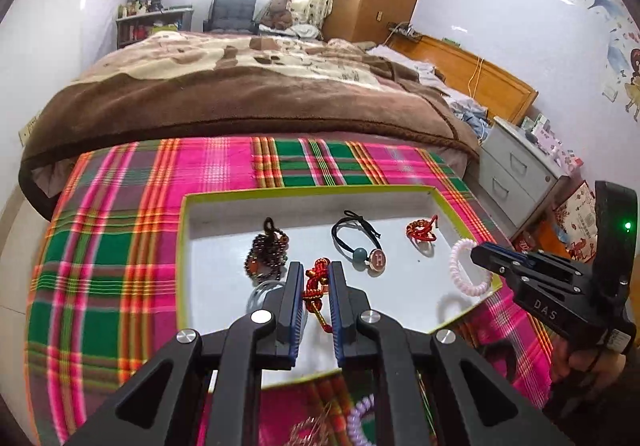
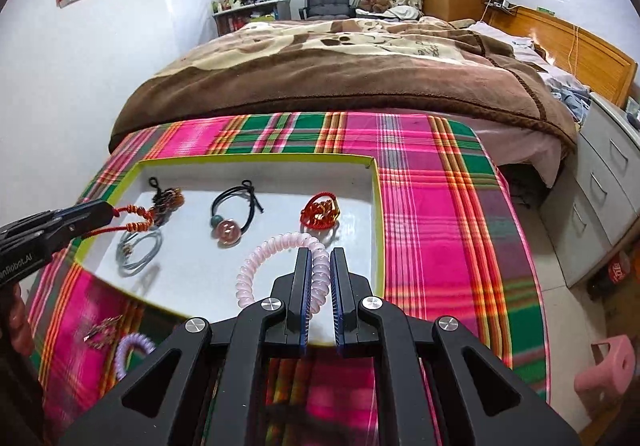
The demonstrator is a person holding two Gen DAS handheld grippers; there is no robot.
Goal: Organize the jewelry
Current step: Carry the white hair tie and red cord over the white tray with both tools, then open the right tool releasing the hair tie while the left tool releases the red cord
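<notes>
Your left gripper (image 1: 316, 278) is clamped on the red knotted cord (image 1: 314, 286), low centre of the left wrist view, above the white tray (image 1: 224, 246); your right gripper (image 2: 320, 266) is clamped on the pink spiral hair tie (image 2: 276, 262), centre of the right wrist view, over the tray's near edge; a black hair tie (image 2: 232, 209) and dark bead bracelet (image 1: 266, 254) lie in the tray; a lilac spiral tie (image 2: 132, 352) lies on the plaid cloth (image 2: 432, 226), lower left.

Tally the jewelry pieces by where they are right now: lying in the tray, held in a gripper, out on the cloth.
Lying in the tray: 4
Held, red cord in left gripper, pink coil in right gripper: 2
On the plaid cloth: 2
Total: 8
</notes>
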